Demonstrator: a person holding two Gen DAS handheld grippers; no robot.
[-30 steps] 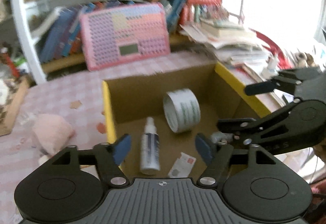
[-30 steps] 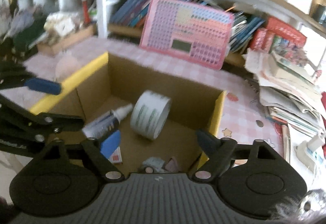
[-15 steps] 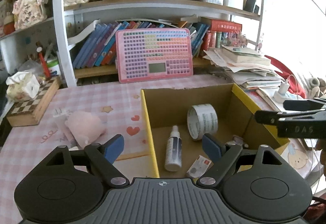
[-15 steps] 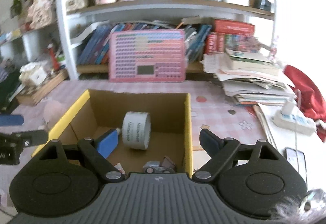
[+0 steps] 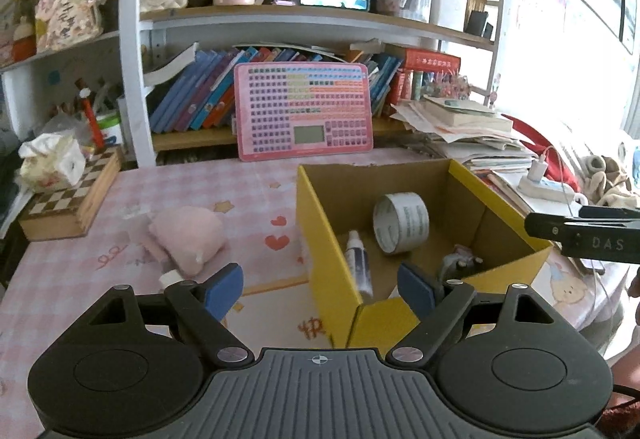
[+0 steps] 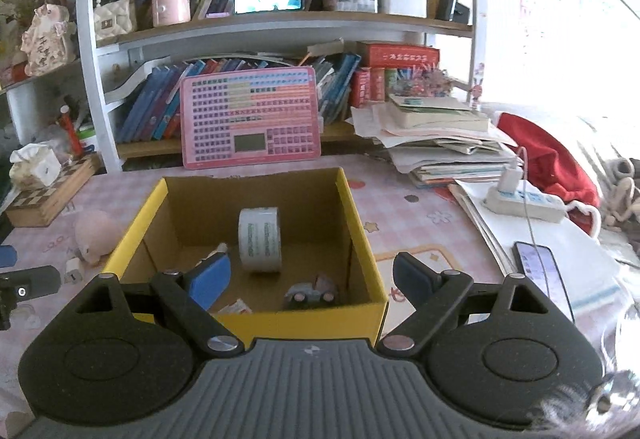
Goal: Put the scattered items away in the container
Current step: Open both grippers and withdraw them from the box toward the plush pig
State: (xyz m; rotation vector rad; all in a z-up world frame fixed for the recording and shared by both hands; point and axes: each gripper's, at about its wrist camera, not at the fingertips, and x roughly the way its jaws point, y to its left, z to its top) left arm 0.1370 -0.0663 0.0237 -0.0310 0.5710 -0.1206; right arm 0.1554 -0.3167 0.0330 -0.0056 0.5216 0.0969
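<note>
A yellow cardboard box [image 5: 316, 231] [image 6: 354, 207] stands on the pink checked table. Inside it are a tape roll [image 5: 402, 223] [image 6: 260, 239], a spray bottle [image 5: 358, 263], a small toy car [image 5: 460, 263] [image 6: 310, 293] and a small card [image 6: 236, 307]. A pink plush [image 5: 188, 239] [image 6: 96, 235] and a small white plug [image 5: 168, 278] [image 6: 74, 271] lie on the table left of the box. My left gripper [image 5: 320, 291] is open and empty over the box's near left corner. My right gripper [image 6: 311, 279] is open and empty at the box's near wall.
A pink button board [image 5: 304, 111] leans against the bookshelf behind the box. A chequered wooden box [image 5: 72, 199] with tissues sits at the left. At the right are stacked books and papers [image 6: 436, 135], a power strip [image 6: 524, 203] and a phone [image 6: 540, 271].
Both grippers have drawn back from over the box, so more of the table and the shelves shows. The right view has rolled level. The left jaws stand slightly wider.
</note>
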